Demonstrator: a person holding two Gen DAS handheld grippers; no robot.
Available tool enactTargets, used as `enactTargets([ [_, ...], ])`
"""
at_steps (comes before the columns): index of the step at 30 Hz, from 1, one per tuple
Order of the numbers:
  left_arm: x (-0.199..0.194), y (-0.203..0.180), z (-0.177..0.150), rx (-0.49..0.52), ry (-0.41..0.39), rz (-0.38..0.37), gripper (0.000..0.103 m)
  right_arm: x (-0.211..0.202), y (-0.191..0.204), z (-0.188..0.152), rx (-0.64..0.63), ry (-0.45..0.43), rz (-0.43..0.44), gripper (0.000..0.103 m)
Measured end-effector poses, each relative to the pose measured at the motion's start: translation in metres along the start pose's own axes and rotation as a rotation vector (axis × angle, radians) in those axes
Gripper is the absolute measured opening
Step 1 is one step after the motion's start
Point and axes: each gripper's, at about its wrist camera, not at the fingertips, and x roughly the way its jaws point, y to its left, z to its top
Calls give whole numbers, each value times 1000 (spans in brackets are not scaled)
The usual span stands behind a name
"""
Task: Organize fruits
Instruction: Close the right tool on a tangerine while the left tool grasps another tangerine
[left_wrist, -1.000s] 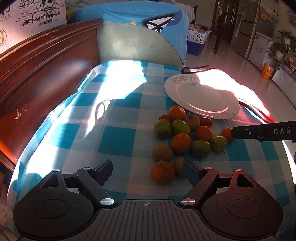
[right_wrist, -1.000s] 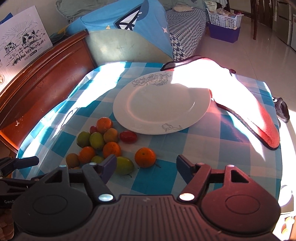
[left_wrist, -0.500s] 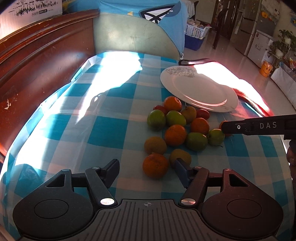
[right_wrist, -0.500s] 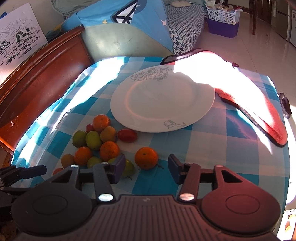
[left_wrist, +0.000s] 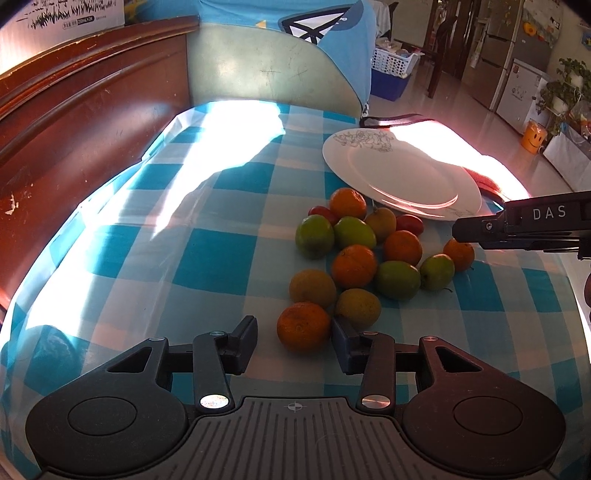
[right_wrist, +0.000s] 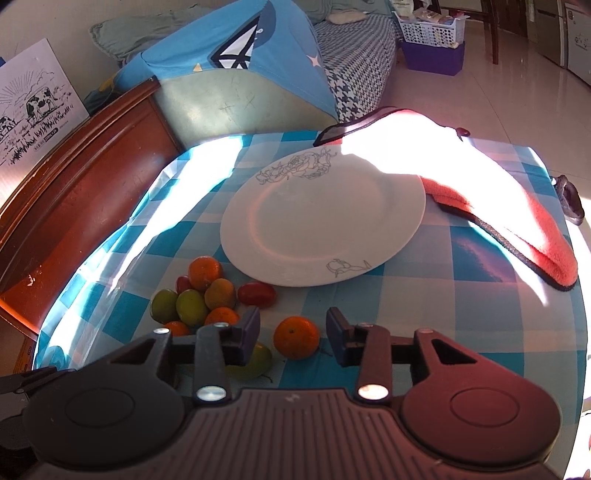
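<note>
Fruits (left_wrist: 354, 254) crowded beside plate (right_wrist: 321, 221)

Handheld two-finger grippers, matt black, one pair

Left gripper (left_wrist: 294, 334): ribbed grey-black centre plate with a small crosshair mark; two rounded black side housings, each with a shallow circular recess; angled black link arms with triangular cut-outs, fixed by silver round-head screws; blocky dark fingers (left_wrist: 244, 340). Right gripper (right_wrist: 291, 336): same build, its right housing tinted reddish by sunlight. Seen from the left camera, its side bar carries white lettering "DAS" and a small screw.
</note>
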Motion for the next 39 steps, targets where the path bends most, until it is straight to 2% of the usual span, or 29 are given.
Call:
enactTargets([
  [8, 2, -6, -1, 28, -18, 20, 41, 11, -5, -2, 51, 45, -12, 40],
  [12, 2, -7, 0, 38, -23, 6, 29, 13, 0, -5, 27, 43, -9, 37],
  [14, 2, -7, -1, 42, -26, 3, 28, 13, 0, -5, 21, 41, -10, 29],
  [20, 0, -6, 0, 33, -34, -2, 28, 12, 1, -5, 13, 43, -11, 29],
  [30, -14, -9, 6, 35, -84, 0, 28, 1, 13, -2, -54, -7, 6, 29],
  [39, -17, -15, 23, 18, -130, -2, 28, -3, 23, -3, -109, -14, 22, 29],
])
